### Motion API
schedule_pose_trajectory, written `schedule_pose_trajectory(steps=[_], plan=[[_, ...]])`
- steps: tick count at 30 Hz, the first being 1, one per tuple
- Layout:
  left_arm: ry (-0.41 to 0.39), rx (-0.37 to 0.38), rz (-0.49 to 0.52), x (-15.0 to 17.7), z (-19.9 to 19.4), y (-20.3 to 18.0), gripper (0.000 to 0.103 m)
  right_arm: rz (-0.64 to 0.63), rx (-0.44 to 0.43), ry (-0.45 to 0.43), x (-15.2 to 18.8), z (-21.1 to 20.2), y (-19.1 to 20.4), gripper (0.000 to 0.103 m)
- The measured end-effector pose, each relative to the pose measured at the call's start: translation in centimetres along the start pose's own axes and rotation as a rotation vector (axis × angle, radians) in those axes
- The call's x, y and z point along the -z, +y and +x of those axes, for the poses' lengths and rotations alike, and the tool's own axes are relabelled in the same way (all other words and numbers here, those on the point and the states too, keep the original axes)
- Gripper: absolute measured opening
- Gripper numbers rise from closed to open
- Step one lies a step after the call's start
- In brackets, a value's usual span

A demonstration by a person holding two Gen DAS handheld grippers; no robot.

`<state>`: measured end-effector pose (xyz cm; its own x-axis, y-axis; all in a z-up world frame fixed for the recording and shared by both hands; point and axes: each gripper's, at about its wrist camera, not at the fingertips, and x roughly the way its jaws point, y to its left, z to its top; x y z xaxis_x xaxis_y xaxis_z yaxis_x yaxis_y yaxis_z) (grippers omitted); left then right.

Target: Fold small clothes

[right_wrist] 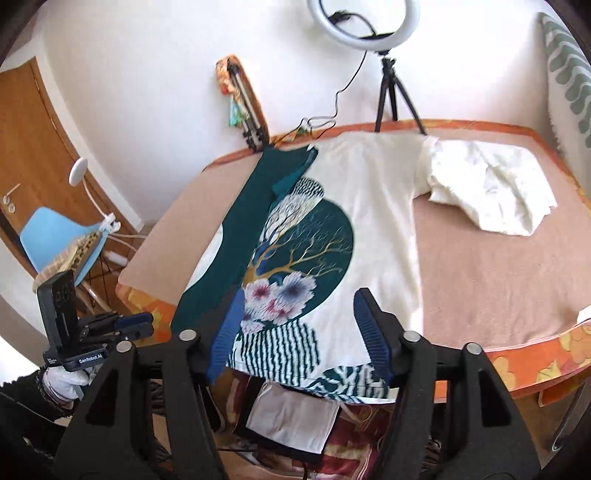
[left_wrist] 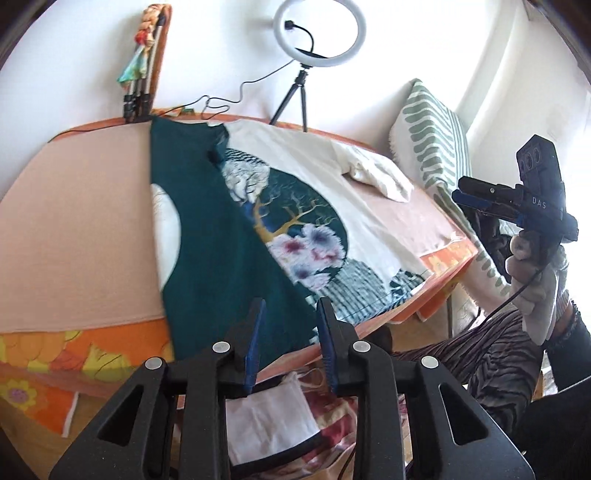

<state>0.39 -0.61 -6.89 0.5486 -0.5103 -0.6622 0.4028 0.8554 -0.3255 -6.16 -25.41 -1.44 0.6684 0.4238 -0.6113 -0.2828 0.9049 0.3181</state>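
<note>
Table (right_wrist: pixel 480 258) | shirt (right_wrist: pixel 380 206) half-folded | both tongs empty, apart

Both wrist cams sit close above table's (left_wrist: pixel 85 221) near edge, angled down & fwd over the T-shirt (right_wrist: pixel 376 206), left cam from its left, right cam from centre, sharing shirt & ring light (left_wrist: pixel 320 33).

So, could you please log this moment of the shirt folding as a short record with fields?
garment: cream printed shirt, flat on the table
fold: left side turned over, dark green back showing
right sleeve: crumpled sleeve, not yet folded
left gripper: left gripper open, nothing between the jaws
right gripper: right gripper open wide, empty, above the hem
backdrop: ring light on tripod
</note>
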Motion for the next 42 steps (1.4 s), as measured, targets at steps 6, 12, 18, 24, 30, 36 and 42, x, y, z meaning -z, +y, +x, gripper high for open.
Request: schedule_pose_trajectory(steps=[6, 12, 18, 24, 30, 36, 42], plan=[[0.006, 0.074, 0.135, -2.0, 5.1, -6.4, 0.032, 0.051, 0.058, -0.108, -2.0, -5.2, -6.2, 0.09], [0.043, 0.13, 0.332, -2.3, 10.3, -14.2, 0.048, 0.159, 0.06, -0.152, -3.0, -7.6, -12.9, 0.094], [0.124, 0.158, 0.427, -1.4, 15.4, -19.5, 0.054, 0.212, 0.069, -0.159, -4.0, -7.3, -17.6, 0.094], [0.147, 0.031, 0.526, -0.2, 18.5, -21.3, 0.054, 0.214, 0.077, -0.131, -5.6, -5.2, -19.7, 0.094], [0.138, 0.005, 0.491, -0.3, 19.6, -20.3, 0.051, 0.195, 0.064, -0.096, -8.1, -1.7, -20.2, 0.094], [0.124, 0.101, 0.363, -1.5, 19.8, -18.4, 0.007, 0.153, 0.035, -0.054, -12.0, 3.8, -19.2, 0.094], [0.089, 0.194, 0.237, -2.5, 18.5, -16.7, 0.002, 0.138, 0.044, 0.016, -16.3, 11.4, -18.7, 0.094]])
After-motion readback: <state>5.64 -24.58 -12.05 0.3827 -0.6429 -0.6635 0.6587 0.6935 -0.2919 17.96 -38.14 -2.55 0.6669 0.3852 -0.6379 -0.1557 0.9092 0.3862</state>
